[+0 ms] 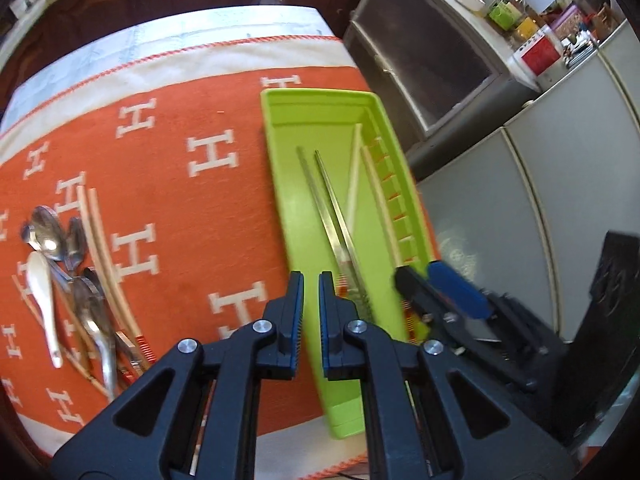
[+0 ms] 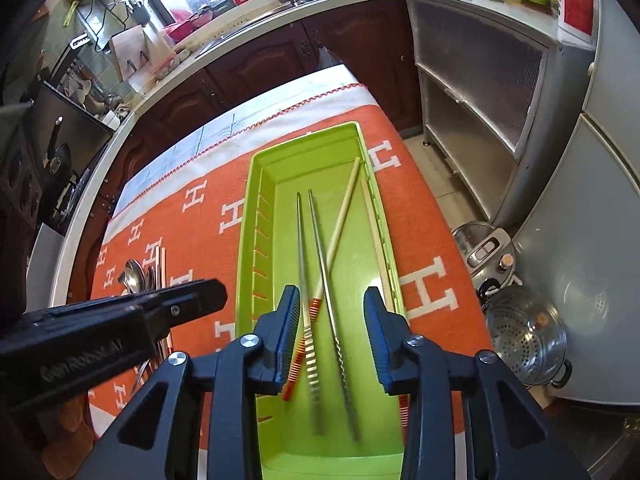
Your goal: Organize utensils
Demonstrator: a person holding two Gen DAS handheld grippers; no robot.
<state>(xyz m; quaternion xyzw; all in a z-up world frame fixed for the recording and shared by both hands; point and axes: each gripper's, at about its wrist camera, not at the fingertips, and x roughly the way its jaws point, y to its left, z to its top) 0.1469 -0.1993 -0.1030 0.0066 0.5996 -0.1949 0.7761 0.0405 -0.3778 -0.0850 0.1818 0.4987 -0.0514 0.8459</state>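
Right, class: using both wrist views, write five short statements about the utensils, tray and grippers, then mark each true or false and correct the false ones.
1. The green tray holds two metal chopsticks. True.
2. The spoons lie inside the tray. False: they lie in a pile on the orange cloth, beside the tray.
3. The right gripper hangs over the tray with its jaws apart, gripping nothing. True.
4. The left gripper carries a wooden chopstick. False: its jaws are nearly together with nothing between them.
5. The tray holds only metal chopsticks. False: two wooden chopsticks lie in it as well.
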